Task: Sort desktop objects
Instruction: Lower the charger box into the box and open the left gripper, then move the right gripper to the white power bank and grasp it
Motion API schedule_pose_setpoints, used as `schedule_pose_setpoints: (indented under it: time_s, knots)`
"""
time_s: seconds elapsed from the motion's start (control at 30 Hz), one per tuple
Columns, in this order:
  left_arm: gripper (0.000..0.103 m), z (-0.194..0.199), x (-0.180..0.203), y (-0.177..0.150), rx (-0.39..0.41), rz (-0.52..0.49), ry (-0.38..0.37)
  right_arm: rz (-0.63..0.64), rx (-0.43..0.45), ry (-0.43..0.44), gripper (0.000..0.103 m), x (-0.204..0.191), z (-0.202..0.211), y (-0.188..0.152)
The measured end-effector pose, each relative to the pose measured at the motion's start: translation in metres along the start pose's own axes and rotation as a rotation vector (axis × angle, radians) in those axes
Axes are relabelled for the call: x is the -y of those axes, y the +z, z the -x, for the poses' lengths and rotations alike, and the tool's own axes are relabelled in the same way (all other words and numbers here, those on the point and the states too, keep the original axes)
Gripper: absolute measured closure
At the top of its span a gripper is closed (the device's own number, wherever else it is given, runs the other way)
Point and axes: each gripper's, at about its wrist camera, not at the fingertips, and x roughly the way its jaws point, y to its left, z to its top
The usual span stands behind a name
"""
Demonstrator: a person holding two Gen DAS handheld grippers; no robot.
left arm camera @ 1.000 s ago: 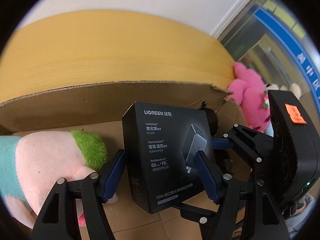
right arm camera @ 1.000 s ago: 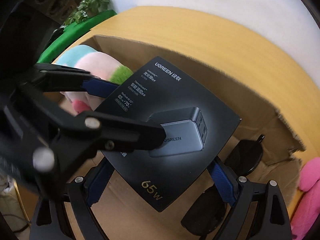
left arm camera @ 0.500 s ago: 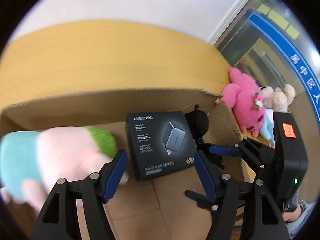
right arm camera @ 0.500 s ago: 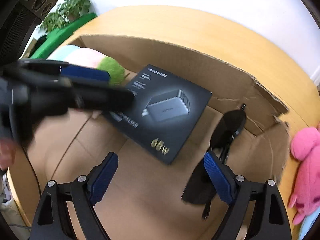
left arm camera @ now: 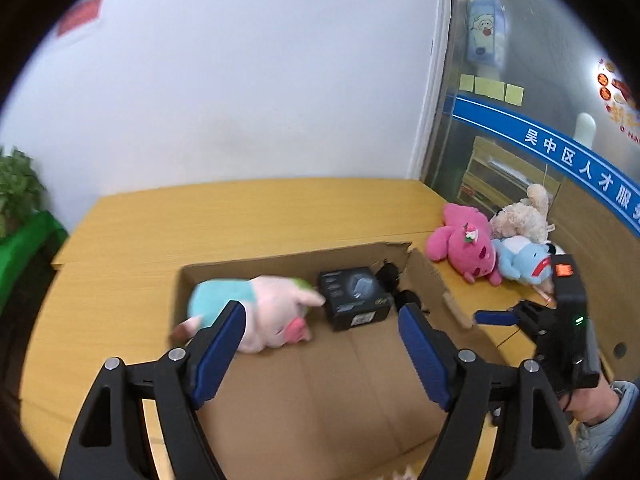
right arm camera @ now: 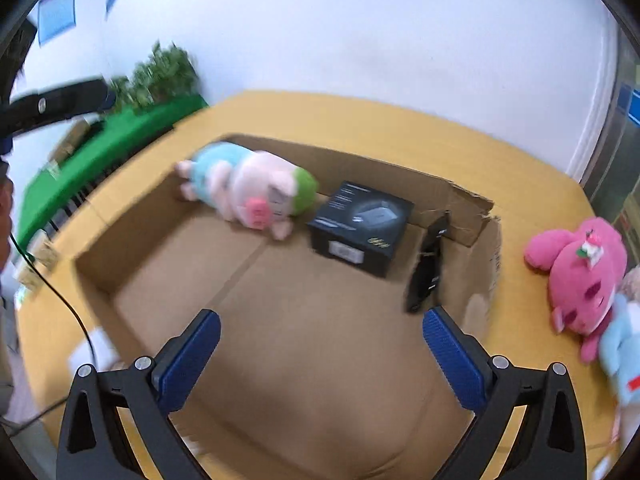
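Observation:
A black charger box [left arm camera: 354, 297] [right arm camera: 360, 226] lies flat inside the open cardboard box [left arm camera: 280, 392] [right arm camera: 132, 216], near its far wall. A pink, blue and green plush pig [left arm camera: 256, 308] [right arm camera: 250, 186] lies to its left. A black item [left arm camera: 390, 276] [right arm camera: 428, 266] leans to its right. My left gripper [left arm camera: 322, 344] is open and empty above the carton. My right gripper [right arm camera: 320, 350] is open and empty above the carton floor; it also shows in the left wrist view [left arm camera: 496, 316].
The carton sits on a yellow wooden table [left arm camera: 200, 220] [right arm camera: 360, 116]. A pink plush [left arm camera: 464, 248] [right arm camera: 580, 276], a blue plush [left arm camera: 524, 258] and a beige plush [left arm camera: 520, 216] lie on the table right of the carton. A green stand with a plant [right arm camera: 120, 136] is at the left.
The charger box was let go and now lies in the carton. Both grippers have pulled up and back from it, open and empty.

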Motion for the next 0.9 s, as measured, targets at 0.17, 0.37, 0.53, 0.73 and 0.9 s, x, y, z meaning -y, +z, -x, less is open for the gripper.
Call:
schedule_pose_setpoints:
  time_s: [0.17, 0.37, 0.53, 0.73, 0.9]
  knots:
    - [0.024, 0.027, -0.015, -0.058, -0.058, 0.042, 0.048, -0.055, 0.097, 0.039, 0.002, -0.032, 0.03, -0.046]
    - [0.024, 0.027, -0.022, -0.121, -0.166, 0.11, 0.045, -0.086, 0.084, 0.071, 0.005, -0.055, 0.04, -0.085]
    - [0.024, 0.013, -0.014, -0.157, -0.242, 0.148, -0.016, -0.143, 0.052, 0.112, 0.014, -0.063, 0.033, -0.111]
    - [0.024, -0.007, -0.002, -0.181, -0.326, 0.146, -0.092, -0.132, -0.031, 0.199, 0.015, -0.087, 0.011, -0.136]
    - [0.024, -0.027, -0.001, -0.193, -0.394, 0.147, -0.103, -0.095, -0.103, 0.225, 0.014, -0.102, -0.01, -0.142]
